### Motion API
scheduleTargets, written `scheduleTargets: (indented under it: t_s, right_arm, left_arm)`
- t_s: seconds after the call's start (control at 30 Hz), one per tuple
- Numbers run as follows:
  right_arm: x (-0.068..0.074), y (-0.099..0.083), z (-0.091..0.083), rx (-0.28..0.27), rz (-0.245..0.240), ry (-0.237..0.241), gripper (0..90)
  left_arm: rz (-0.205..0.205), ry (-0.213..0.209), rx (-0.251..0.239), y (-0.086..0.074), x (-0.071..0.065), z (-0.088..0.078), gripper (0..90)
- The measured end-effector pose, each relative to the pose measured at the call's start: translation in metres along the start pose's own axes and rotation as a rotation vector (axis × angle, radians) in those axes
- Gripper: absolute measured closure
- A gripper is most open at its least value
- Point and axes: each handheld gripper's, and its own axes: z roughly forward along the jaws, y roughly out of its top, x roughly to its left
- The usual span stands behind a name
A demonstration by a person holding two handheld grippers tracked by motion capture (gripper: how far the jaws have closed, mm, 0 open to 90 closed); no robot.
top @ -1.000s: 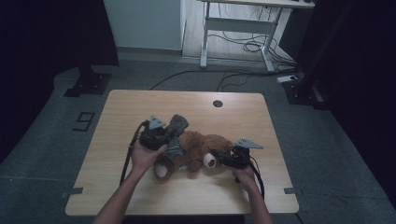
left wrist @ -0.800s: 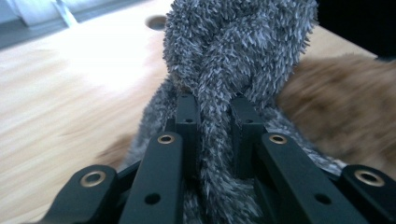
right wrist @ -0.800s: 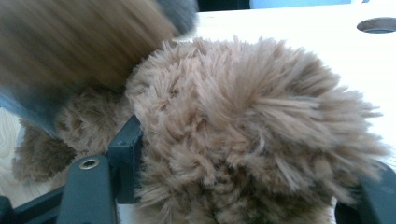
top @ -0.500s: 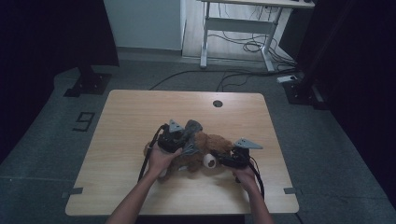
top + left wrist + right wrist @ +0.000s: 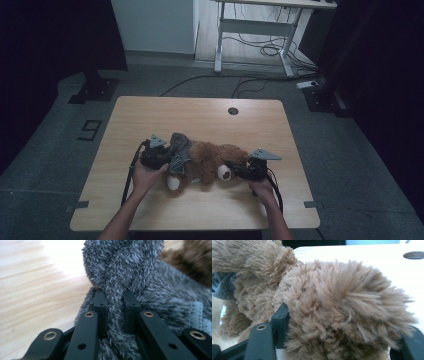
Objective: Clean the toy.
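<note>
The brown plush bear [image 5: 212, 161] is lying on its side across the near half of the wooden table [image 5: 200, 117], and everything else sits in relation to it.

Nearest the table's front edge, the person's two forearms are coming in, one toward each end of the bear. The left gripper [image 5: 165, 159] is sitting at the bear's left end, its jaws pinching tight on a fold of the grey fleece garment [image 5: 180, 152] that is wrapping that end of the bear. In the left gripper view the two black jaws are squeezing a narrow ridge of the grey fleece [image 5: 117, 297] between them, with brown fur [image 5: 192, 262] showing just beyond it.

The right gripper [image 5: 235, 171] is lying at the bear's right end, close by a white-soled paw [image 5: 223, 172]. In the right gripper view its jaws are standing wide apart and clamping a thick tuft of the bear's fur [image 5: 342, 307], one pad pressing in on each side; a scrap of the grey garment [image 5: 223, 285] is peeking out at the bear's far side.

Beyond the bear, a round cable hole [image 5: 232, 111] is sitting in the table's far half. Farther still, past the table, cables [image 5: 260, 50] are trailing over the floor under a white desk frame [image 5: 255, 27].
</note>
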Motion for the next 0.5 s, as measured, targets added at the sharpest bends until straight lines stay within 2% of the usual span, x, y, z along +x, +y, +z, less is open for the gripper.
scheduleTargets:
  t_s: [0.07,0.13,0.2,0.33,0.37,0.4,0.43,0.5]
  right_arm:
    - [0.000,0.000,0.000,0.000,-0.003,0.000,34.3]
    - [0.001,0.000,0.000,0.000,-0.004,-0.001,34.3]
    - [0.001,0.000,0.000,-0.001,-0.002,-0.001,34.3]
    - [0.000,0.000,0.000,-0.002,0.002,-0.001,34.3]
    - [0.000,0.000,0.000,-0.002,0.005,-0.003,34.4]
    - [0.000,0.000,0.000,-0.002,0.005,-0.003,34.4]
    - [0.000,0.000,0.000,-0.003,0.011,-0.004,34.4]
    - [0.000,0.000,0.000,-0.006,0.017,-0.003,34.4]
  left_arm:
    - [-0.025,0.003,0.002,-0.008,0.007,-0.002,76.8]
    - [-0.026,0.006,0.002,-0.010,0.009,-0.003,76.8]
    - [-0.006,0.036,-0.006,-0.014,0.011,-0.010,76.9]
    - [-0.015,0.041,-0.018,-0.010,0.015,-0.019,76.9]
    - [-0.017,0.033,-0.035,0.000,0.015,-0.025,76.9]
    - [-0.017,0.033,-0.035,0.000,0.015,-0.025,76.8]
    - [0.012,0.035,-0.052,0.016,0.010,-0.030,76.8]
    - [0.037,0.017,-0.084,0.035,0.000,-0.032,76.8]
